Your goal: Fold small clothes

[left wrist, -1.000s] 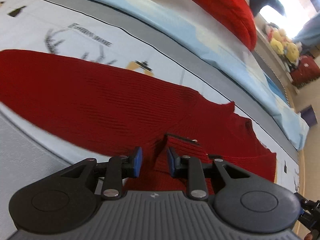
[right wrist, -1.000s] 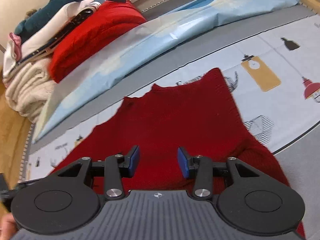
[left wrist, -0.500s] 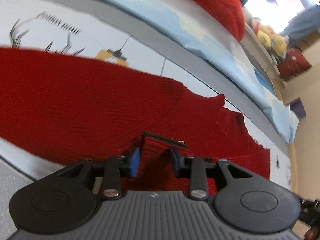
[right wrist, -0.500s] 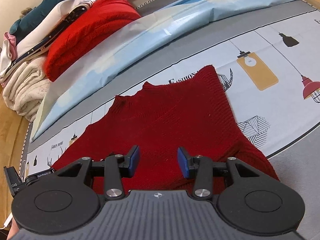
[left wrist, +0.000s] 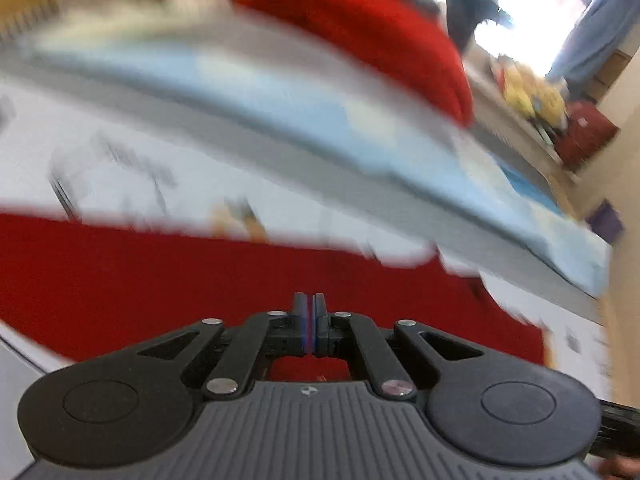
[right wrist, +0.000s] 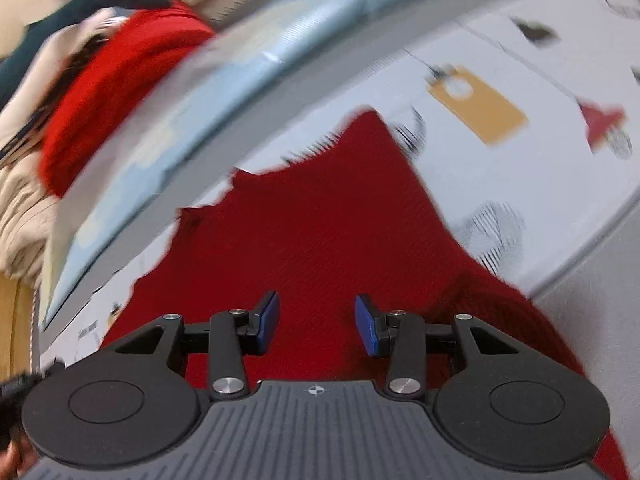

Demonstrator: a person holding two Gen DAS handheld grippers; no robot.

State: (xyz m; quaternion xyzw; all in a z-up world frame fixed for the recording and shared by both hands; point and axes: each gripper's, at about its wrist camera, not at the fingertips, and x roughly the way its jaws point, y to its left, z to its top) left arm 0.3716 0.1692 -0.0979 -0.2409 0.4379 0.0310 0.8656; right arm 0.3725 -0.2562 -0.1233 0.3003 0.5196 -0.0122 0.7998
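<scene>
A dark red knit sweater (left wrist: 168, 280) lies spread on a printed white and grey bed sheet (left wrist: 120, 152). In the left wrist view my left gripper (left wrist: 310, 324) has its blue pads pressed together low over the sweater, with a thin sliver of red between them; the view is blurred by motion. In the right wrist view the same sweater (right wrist: 320, 232) fills the middle. My right gripper (right wrist: 316, 320) is open and empty just above the cloth, near its lower edge.
A light blue folded quilt (right wrist: 168, 128) runs along the far side of the sheet. Behind it is a pile of folded clothes, bright red (right wrist: 116, 80) and cream (right wrist: 20, 200). Soft toys (left wrist: 532, 96) sit on a shelf by a window.
My left gripper has closed from open onto the sweater's edge and swung upward, blurring the view. My right gripper has stayed open and shifted slightly over the sweater.
</scene>
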